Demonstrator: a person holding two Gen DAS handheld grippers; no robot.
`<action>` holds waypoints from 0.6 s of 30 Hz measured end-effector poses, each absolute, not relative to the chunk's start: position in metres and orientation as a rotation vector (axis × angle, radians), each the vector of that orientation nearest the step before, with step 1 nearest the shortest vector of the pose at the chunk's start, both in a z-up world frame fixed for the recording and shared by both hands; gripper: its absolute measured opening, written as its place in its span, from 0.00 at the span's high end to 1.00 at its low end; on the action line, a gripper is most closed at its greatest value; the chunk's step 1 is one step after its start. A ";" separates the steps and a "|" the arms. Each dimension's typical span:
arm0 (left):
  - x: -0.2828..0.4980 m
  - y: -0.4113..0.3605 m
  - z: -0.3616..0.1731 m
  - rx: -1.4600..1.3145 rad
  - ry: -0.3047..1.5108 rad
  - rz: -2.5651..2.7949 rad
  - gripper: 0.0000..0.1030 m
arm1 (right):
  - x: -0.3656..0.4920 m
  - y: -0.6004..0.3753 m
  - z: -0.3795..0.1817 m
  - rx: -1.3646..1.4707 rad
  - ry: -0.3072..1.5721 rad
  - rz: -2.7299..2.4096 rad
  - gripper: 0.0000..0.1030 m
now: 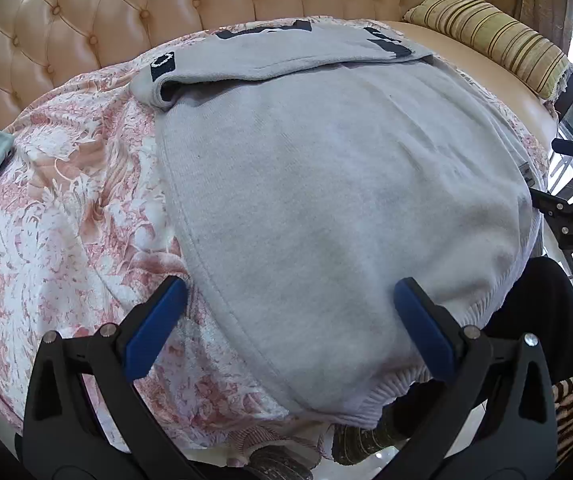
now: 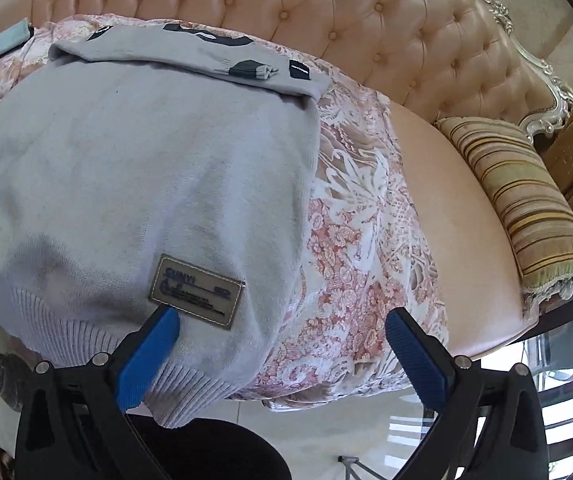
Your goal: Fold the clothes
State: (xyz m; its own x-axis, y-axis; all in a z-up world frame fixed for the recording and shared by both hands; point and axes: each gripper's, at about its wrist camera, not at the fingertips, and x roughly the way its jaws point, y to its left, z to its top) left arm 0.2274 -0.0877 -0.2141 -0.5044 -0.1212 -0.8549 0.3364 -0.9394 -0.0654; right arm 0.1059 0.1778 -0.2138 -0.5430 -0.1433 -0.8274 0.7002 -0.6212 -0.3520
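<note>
Both pairs of jaws stand spread wide and pinch nothing. The left gripper (image 1: 290,328) hangs over the near left corner of the grey sweater (image 1: 326,200), one blue finger over the flowered bedspread (image 1: 66,220) and the other over the knit, so the side seam and ribbed hem (image 1: 386,396) lie between them. The right gripper (image 2: 282,356) mirrors it at the near right corner: its left finger sits just by the sewn label (image 2: 196,294), its right finger over the bedspread, with the sweater's right edge between.

The sweater lies flat on the bedspread over the sofa seat, its hem hanging slightly past the front edge toward the person. At the far end, by the tufted backrest (image 1: 126,12), the top with its black lettering is already turned over onto the body, and the sleeves look tucked in there.

Straddling the two hem corners this way looks like preparation for gripping both at once and carrying the hem up to the folded top. A striped cushion (image 2: 526,200) rests well apart at the right end of the sofa.
</note>
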 end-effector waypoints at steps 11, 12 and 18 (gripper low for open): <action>0.227 -0.090 -0.213 1.433 0.315 -2.486 0.00 | 0.106 0.180 -0.213 1.084 0.944 -2.163 0.00; 0.227 -0.090 -0.213 1.440 0.317 -2.480 0.00 | 0.105 0.180 -0.213 1.084 0.945 -2.162 0.00; 0.233 -0.088 -0.200 1.475 0.291 -2.424 0.00 | 0.104 0.185 -0.205 1.066 0.995 -2.184 0.00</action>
State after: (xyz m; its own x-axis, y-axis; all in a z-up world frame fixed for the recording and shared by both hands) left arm 0.2334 -0.0884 -0.1999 -0.4350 -0.1388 -0.8897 0.3454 -0.9382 -0.0225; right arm 0.1039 0.1852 -0.2052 -0.5620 -0.1224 -0.8180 0.6974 -0.6018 -0.3891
